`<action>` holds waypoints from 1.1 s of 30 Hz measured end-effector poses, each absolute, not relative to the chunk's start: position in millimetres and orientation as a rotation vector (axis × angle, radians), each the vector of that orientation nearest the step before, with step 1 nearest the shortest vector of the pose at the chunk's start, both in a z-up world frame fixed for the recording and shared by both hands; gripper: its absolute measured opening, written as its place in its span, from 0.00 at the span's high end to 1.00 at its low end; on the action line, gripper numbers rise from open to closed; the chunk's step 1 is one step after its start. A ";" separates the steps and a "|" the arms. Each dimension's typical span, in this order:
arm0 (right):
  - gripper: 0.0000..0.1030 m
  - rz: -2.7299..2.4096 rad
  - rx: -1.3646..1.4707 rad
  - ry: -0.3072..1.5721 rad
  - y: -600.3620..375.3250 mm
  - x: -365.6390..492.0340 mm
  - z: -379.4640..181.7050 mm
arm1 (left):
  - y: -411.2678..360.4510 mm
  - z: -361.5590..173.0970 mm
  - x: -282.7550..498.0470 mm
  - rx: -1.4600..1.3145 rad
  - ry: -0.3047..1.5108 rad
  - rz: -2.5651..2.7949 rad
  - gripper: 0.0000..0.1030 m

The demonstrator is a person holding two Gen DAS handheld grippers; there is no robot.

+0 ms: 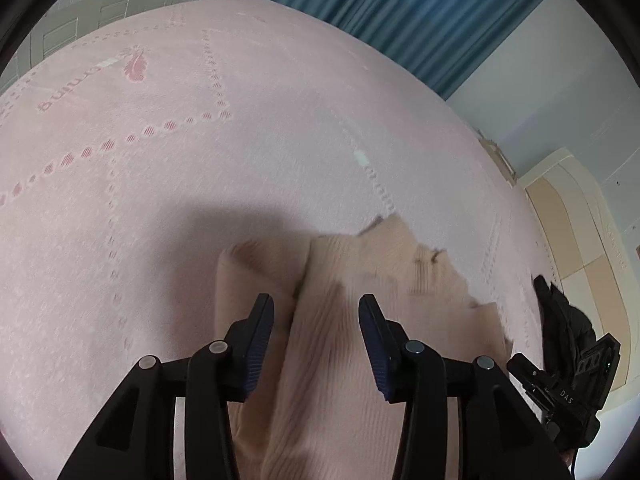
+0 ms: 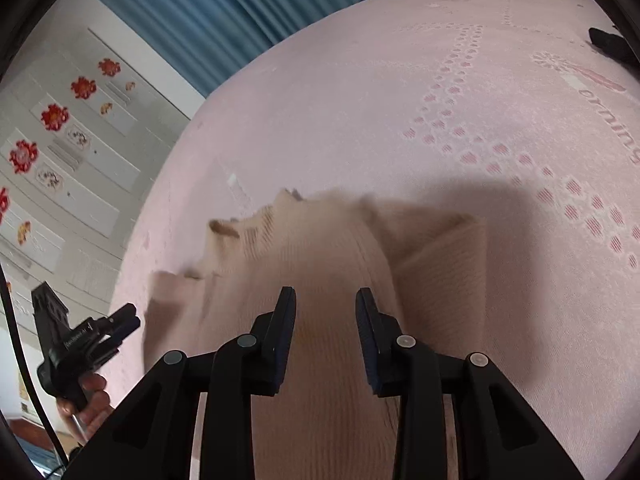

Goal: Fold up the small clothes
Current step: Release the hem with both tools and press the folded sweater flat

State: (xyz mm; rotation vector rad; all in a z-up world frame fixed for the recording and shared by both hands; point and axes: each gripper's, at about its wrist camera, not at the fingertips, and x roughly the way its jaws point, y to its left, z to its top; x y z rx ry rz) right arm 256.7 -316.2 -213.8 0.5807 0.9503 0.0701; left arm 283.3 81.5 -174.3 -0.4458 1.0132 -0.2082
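A small beige ribbed knit garment (image 1: 340, 320) lies on the pink patterned bedspread (image 1: 160, 184), partly folded, with a flap doubled over at one side. My left gripper (image 1: 316, 304) is open, its two fingers spread above the cloth and holding nothing. In the right wrist view the same garment (image 2: 320, 280) lies under my right gripper (image 2: 326, 300), which is also open and empty over the cloth. The left gripper shows at the left edge of the right wrist view (image 2: 88, 336), held by a hand.
The pink bedspread (image 2: 480, 120) stretches far around the garment. A blue curtain (image 1: 420, 16) hangs behind the bed. A white cabinet with red flower decals (image 2: 60, 140) stands at one side. A dark object (image 2: 608, 46) lies on the bed's far edge.
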 end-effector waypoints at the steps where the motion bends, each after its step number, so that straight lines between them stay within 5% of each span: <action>1: 0.69 0.074 0.572 0.958 -313.9 249.7 -214.3 | 82.4 -175.4 278.4 -0.440 1.018 -0.210 0.59; 15: 0.69 0.016 0.349 0.969 -290.9 120.3 -217.1 | 95.4 -194.1 150.4 -0.336 1.057 -0.303 0.57; 25: 0.69 0.029 0.400 0.947 -297.2 119.8 -230.1 | 89.5 -199.2 156.4 -0.260 1.024 -0.305 0.59; 28: 0.69 0.055 0.406 0.978 -295.1 133.5 -239.8 | 82.0 -203.2 164.0 -0.233 1.037 -0.321 0.70; 30: 0.83 0.050 0.385 1.005 -292.1 140.4 -247.6 | 79.4 -206.2 166.5 -0.203 1.034 -0.302 0.92; 31: 0.96 0.031 0.369 1.008 -291.0 142.1 -248.6 | 81.9 -206.0 165.9 -0.207 1.020 -0.291 0.92; 33: 0.97 0.032 0.369 0.991 -294.2 140.1 -248.1 | 94.4 -208.4 165.9 -0.267 1.021 -0.282 0.92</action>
